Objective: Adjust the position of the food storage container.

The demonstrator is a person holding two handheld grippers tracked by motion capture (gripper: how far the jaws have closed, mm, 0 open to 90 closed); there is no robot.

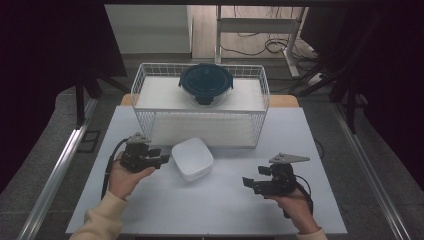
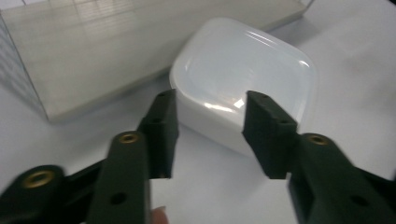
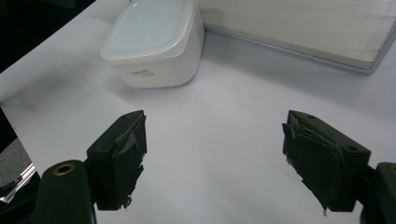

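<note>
The fingers (image 2: 163, 126) of the left gripper (image 2: 210, 133) stand apart with a moderate gap, and they do not press on anything; the near corner of the white container (image 2: 243, 79) shows through the gap, but it lies beyond the tips, so nothing is clamped. In the high view the left gripper (image 1: 161, 159) is just beside the left edge of the white container (image 1: 192, 158), aimed at it from the side, probably because the low rounded wall is easier to take from a corner than from above. The container sits upside down or with its lid on, I cannot tell which, on the table (image 1: 225, 200), directly in front of the wire basket (image 1: 200, 105) and slightly left of the middle. The fingers (image 3: 121, 154) of the right gripper (image 3: 215, 158) are wide apart and empty, with only bare table between them. In the high view the right gripper (image 1: 250, 183) waits well apart from the container, at the right side of the table, and it points toward the container, perhaps ready to help or to steady it. A board lies across the top of the basket, and on it rests a dark round container (image 1: 206, 82) with clip lid. I judge that the work in hand is the grasp of the white container, and this grasp is not yet made.
</note>
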